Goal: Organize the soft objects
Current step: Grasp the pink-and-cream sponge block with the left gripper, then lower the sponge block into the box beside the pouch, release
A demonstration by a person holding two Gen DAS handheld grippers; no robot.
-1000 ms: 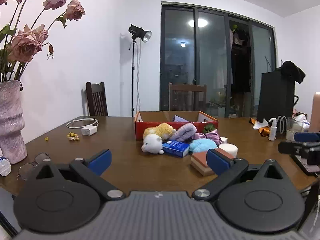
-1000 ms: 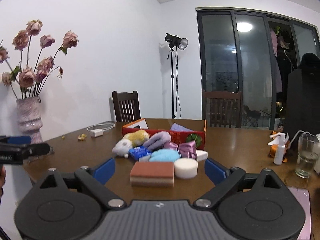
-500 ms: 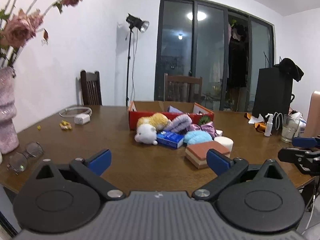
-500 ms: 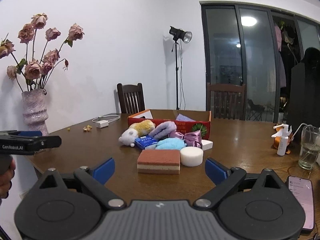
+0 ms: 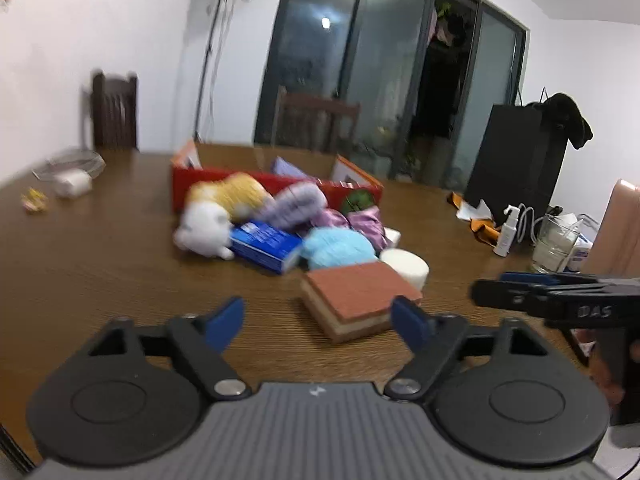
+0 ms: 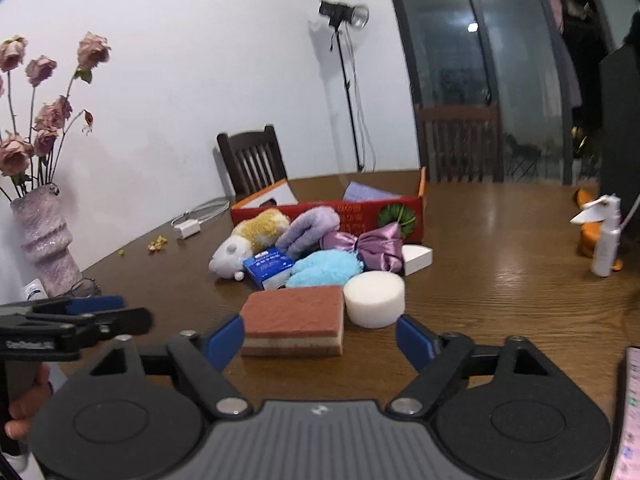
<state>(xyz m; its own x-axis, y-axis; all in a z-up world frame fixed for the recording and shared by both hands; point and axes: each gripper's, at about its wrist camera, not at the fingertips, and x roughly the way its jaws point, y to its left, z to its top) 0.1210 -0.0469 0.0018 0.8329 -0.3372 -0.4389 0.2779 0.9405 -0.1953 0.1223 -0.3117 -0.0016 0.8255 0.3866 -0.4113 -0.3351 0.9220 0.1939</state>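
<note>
A pile of soft things lies before an open red box point(image 5: 276, 184) on the wooden table: a white-and-yellow plush point(image 5: 208, 228), a light blue fluffy piece point(image 5: 340, 246), a lavender cloth point(image 6: 308, 228), a purple satin bow point(image 6: 380, 246), a white round sponge point(image 6: 374, 298) and a brown layered sponge point(image 6: 294, 316). A blue packet point(image 5: 264, 246) lies among them. My left gripper point(image 5: 318, 322) is open and its jaws are closing, the brown sponge just ahead to the right. My right gripper point(image 6: 320, 340) is open too, jaws closing, the brown sponge just ahead of its fingertips, untouched.
A vase of dried roses point(image 6: 44, 240) and glasses stand at the table's left edge. A charger point(image 5: 72, 182) lies far left. A spray bottle point(image 6: 606, 240), a glass point(image 5: 554, 248) and a phone point(image 6: 630, 412) are on the right. Chairs stand behind the table.
Both grippers have come closer to the pile and tipped downward. Their jaws stand narrower than before. The vase has slid out of the left wrist view.
</note>
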